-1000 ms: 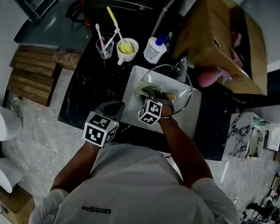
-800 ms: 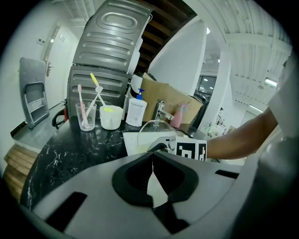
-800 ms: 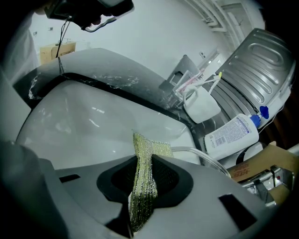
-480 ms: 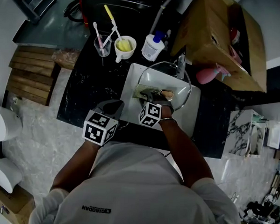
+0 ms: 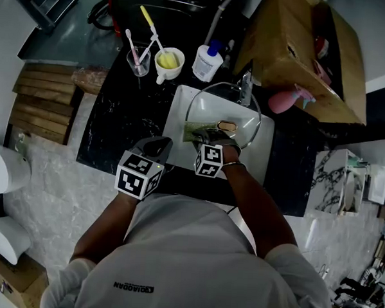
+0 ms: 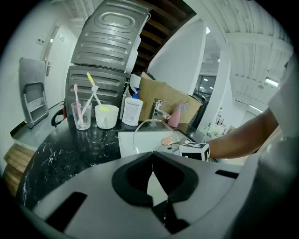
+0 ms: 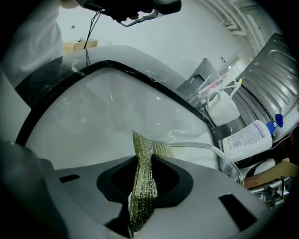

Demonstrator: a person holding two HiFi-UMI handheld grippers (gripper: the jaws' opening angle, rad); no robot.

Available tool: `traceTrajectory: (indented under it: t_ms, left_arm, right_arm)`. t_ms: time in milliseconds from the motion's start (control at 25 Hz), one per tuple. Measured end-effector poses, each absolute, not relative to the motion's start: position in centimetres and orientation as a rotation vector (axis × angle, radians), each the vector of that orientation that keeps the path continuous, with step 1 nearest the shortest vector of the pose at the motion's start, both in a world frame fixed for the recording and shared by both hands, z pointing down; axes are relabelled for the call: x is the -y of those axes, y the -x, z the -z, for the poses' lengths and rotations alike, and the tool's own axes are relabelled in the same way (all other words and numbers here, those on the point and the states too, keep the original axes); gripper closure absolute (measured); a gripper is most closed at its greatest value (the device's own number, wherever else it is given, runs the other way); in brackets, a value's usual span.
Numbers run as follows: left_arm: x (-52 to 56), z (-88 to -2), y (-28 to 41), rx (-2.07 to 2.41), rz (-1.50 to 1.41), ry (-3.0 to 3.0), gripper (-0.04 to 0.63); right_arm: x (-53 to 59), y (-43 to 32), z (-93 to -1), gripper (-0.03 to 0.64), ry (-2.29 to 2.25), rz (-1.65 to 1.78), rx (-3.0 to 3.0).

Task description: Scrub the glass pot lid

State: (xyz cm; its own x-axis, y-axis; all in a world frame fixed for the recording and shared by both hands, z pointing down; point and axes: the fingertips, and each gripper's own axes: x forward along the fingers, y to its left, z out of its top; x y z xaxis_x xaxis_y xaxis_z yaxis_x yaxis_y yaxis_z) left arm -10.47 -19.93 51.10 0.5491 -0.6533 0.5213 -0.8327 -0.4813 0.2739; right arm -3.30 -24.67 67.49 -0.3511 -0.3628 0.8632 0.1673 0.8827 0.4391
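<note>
Left gripper [image 5: 157, 146]: positioned over the black counter [image 5: 120, 124], just beside the left edge of the white sink [image 5: 180, 112]. Its jaws are fully together, with nothing between them. The person's torso hides the counter's near edge.

Tumbler [image 5: 138, 62], holding toothbrushes, white mug [image 5: 169, 62] and pump bottle [image 5: 205, 62]: lined up behind the sink. The bottle label carries print, too small to read.

Glass pot lid [image 5: 226, 107]: stands tilted in the sink, far rim near the faucet [image 5: 246, 87]. Its near rim is covered by the right gripper [image 5: 210, 134].

Right gripper: jaws clamped on a green scrub pad [image 7: 144, 184], whose free end reaches the lid beside its knob [image 5: 227, 126]. Contact with the glass cannot be confirmed.

Cardboard box [image 5: 304, 56] and pink spray bottle [image 5: 287, 101]: at right, no legible markings. Shirt print appears inverted and unclear.
</note>
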Motion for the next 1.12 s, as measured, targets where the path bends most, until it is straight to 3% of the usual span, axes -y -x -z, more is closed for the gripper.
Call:
traceTrajectory:
  t_ms: [1120]
  left_arm:
    - [19.2, -50.9, 6.3, 1.158, -0.487, -2.318, 0.58]
  right_arm:
    - [19.7, -2.9, -69.8, 0.523, 0.138, 0.51, 1.784]
